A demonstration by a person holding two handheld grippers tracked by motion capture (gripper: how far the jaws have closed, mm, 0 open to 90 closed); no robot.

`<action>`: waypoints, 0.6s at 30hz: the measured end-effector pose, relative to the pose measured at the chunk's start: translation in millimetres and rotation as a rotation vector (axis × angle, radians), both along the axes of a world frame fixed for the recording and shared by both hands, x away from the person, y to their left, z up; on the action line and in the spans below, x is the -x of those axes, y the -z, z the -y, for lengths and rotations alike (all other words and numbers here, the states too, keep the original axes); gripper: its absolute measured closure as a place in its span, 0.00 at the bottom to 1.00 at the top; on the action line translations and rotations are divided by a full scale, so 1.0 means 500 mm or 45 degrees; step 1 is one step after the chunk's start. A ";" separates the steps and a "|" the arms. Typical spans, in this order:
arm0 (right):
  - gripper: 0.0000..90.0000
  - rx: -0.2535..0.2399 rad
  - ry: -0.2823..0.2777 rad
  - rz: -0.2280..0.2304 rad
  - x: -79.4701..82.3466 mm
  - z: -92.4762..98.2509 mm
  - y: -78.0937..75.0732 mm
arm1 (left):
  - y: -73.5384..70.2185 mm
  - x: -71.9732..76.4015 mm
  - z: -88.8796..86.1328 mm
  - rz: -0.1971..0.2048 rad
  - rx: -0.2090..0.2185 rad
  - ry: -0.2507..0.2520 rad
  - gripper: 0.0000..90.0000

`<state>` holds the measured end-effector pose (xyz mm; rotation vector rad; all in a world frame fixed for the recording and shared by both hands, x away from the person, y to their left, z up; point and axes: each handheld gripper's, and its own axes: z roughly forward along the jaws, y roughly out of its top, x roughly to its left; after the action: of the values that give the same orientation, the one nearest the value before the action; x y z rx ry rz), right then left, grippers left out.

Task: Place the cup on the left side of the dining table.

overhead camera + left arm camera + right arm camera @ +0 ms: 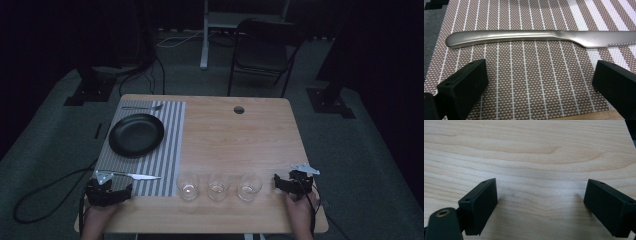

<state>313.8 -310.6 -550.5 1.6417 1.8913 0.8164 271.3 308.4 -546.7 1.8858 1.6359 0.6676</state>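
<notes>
My left tool [539, 87] gapes wide, knife [531, 37] at twelve o'clock on the mat [524, 75]. Right tool [540, 205] open over bare table [529, 150]. Flat handle could skid away.

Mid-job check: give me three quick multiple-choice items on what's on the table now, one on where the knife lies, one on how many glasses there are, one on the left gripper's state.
1. Where does the knife lie?
A. on the striped placemat
B. on the black plate
C. on bare wood

2. How many glasses stand in the front row?
A. two
B. three
C. four

3. What state is the left gripper in?
A. shut on the knife
B. shut, empty
C. open

Answers: 1 A, woven stripes lie under it; 2 B, three glasses in line; 3 C, jaws stand wide apart, short of the knife.
</notes>
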 end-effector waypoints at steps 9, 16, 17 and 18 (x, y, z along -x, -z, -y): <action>0.13 0.000 0.000 0.000 0.000 0.000 0.000 | 0.000 0.000 0.000 0.001 -0.001 0.003 0.01; 0.13 0.000 0.000 0.000 0.000 0.000 0.000 | -0.001 0.001 -0.002 -0.002 0.001 0.013 0.01; 0.13 0.000 0.000 0.000 0.000 0.000 0.000 | -0.001 0.001 -0.004 -0.005 0.003 0.023 0.01; 0.13 0.000 0.000 0.000 0.000 0.000 0.000 | -0.002 0.001 -0.005 -0.007 0.001 0.032 0.01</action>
<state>313.8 -310.6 -550.5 1.6418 1.8914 0.8162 270.8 310.9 -545.8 1.9063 1.6131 0.6515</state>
